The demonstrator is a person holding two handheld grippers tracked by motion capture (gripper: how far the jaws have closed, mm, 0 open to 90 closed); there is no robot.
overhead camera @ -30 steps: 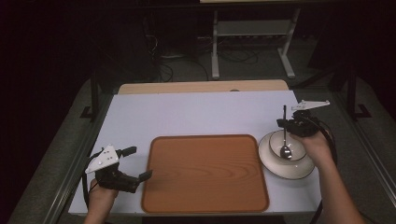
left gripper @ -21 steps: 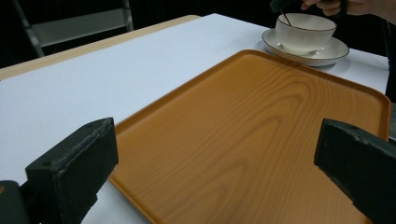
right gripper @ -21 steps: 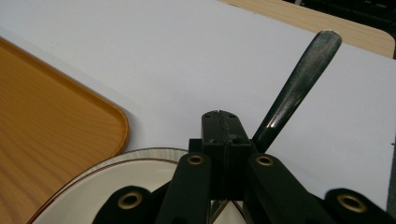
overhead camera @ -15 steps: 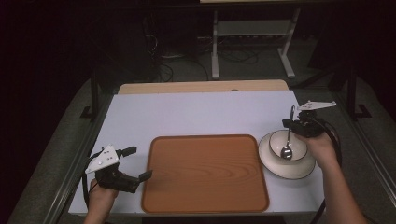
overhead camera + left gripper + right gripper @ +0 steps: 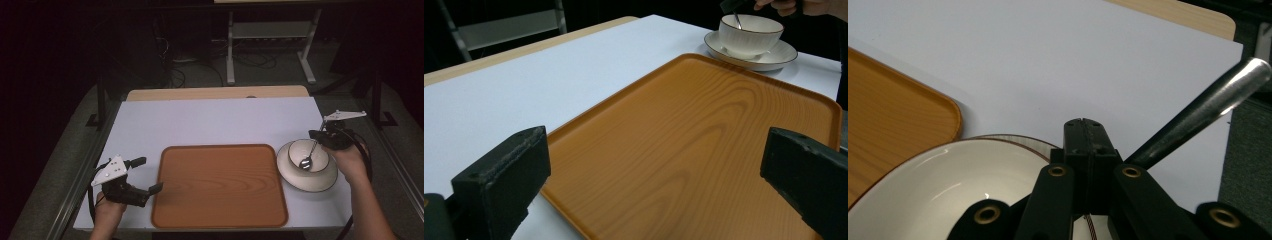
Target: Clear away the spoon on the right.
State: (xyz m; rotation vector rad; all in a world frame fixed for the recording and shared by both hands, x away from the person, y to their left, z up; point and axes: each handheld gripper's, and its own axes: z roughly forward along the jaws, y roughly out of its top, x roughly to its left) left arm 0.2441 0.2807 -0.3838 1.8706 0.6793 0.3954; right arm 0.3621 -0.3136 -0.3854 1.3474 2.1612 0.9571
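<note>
A white bowl (image 5: 302, 151) stands on a white saucer (image 5: 320, 182) to the right of a wooden tray (image 5: 220, 185). A metal spoon (image 5: 306, 162) leans in the bowl, its scoop at the bottom. My right gripper (image 5: 320, 136) is shut on the spoon's handle (image 5: 1208, 105) above the bowl's far right rim (image 5: 948, 185). My left gripper (image 5: 149, 174) hovers open at the tray's left edge, its jaws wide apart over the tray (image 5: 704, 125). The left gripper view also shows the bowl (image 5: 749, 35), saucer (image 5: 776, 56) and spoon (image 5: 737, 20) far off.
The white table (image 5: 215, 120) has bare room behind the tray, with a tan wooden strip (image 5: 215, 93) along its far edge. A metal stand (image 5: 270, 35) and cables lie on the dark floor beyond. The table's right edge runs close to the saucer.
My right gripper has shifted slightly right and down, tilting the spoon's handle to the right while its scoop stays in the bowl. The left gripper has not moved.
</note>
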